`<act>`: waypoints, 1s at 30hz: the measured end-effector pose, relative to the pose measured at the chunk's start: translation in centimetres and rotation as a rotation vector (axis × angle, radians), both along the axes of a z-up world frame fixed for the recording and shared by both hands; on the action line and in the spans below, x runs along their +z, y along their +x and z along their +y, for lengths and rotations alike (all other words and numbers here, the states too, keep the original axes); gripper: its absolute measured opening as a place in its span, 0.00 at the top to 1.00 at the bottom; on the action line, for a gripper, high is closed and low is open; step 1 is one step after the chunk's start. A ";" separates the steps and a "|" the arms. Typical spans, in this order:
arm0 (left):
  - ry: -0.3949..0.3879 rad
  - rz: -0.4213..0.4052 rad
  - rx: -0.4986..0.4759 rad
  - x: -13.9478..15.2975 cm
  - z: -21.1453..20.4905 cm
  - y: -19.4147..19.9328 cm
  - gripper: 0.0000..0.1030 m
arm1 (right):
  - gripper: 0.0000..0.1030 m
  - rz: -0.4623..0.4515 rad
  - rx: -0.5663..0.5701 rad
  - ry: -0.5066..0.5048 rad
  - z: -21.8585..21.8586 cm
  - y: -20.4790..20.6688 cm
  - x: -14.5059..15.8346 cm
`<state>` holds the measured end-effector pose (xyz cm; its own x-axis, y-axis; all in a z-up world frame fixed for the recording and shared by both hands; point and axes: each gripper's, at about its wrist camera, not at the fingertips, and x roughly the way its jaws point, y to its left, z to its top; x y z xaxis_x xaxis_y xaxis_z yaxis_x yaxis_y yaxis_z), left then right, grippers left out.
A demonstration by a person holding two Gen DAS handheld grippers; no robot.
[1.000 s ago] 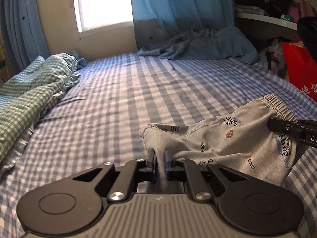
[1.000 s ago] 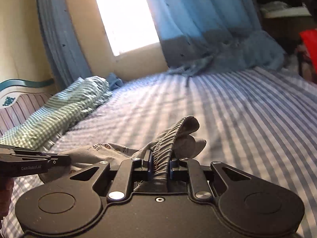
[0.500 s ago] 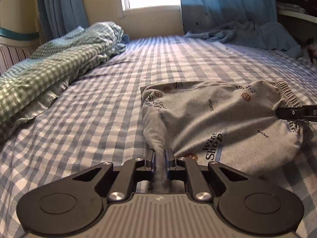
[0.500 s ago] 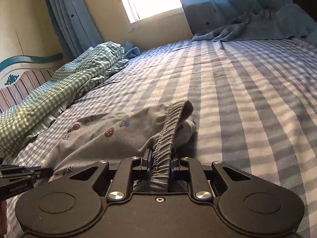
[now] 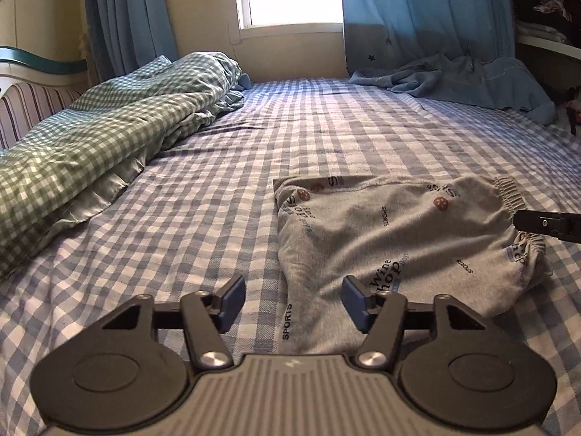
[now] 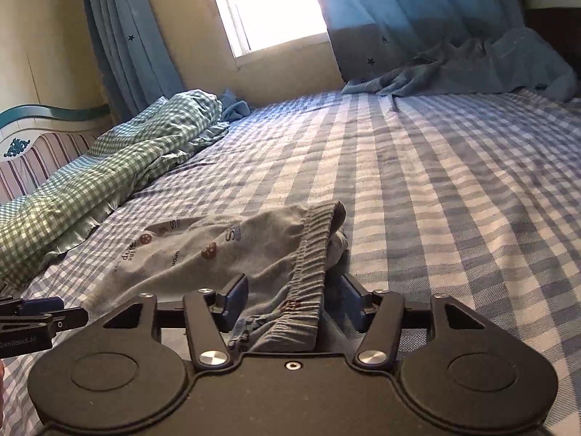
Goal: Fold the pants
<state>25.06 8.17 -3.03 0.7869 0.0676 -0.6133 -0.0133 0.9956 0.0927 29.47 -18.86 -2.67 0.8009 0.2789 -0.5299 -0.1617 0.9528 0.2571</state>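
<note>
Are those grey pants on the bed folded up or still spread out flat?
Folded. The grey pants lie doubled into a short bundle on the checked bedsheet, with the waistband at one end. Both grippers are open.

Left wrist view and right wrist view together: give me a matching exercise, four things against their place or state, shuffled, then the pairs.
Things:
1. grey pants
2. green checked quilt
3. left hand-held gripper
4. blue curtain cloth

Place or state:
A. bunched along the left edge of the bed
B. open, astride a pant edge
C. lying released on the checked sheet
D. pooled on the far right of the bed

Pairs: 1-C, 2-A, 3-B, 4-D
</note>
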 end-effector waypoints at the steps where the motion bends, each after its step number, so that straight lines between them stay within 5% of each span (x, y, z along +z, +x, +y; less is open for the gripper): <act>1: -0.002 -0.012 0.001 0.6 -0.1 -0.5 0.28 | 0.35 -0.025 0.002 -0.009 0.2 -0.7 0.7; 4: -0.024 -0.048 0.006 2.5 0.0 -2.0 0.14 | 0.28 -0.094 -0.001 -0.035 0.1 -3.0 3.3; 13: -0.067 -0.128 0.003 7.0 -0.2 -7.5 0.01 | 0.11 -0.251 -0.004 -0.059 0.5 -10.0 8.6; 20: -0.072 -0.166 0.008 7.9 -0.5 -11.4 0.01 | 0.01 -0.321 -0.003 -0.093 0.8 -14.7 10.3; 30: -0.103 -0.176 0.027 6.1 -1.8 -16.9 0.01 | 0.01 -0.339 -0.052 -0.116 0.3 -20.8 9.3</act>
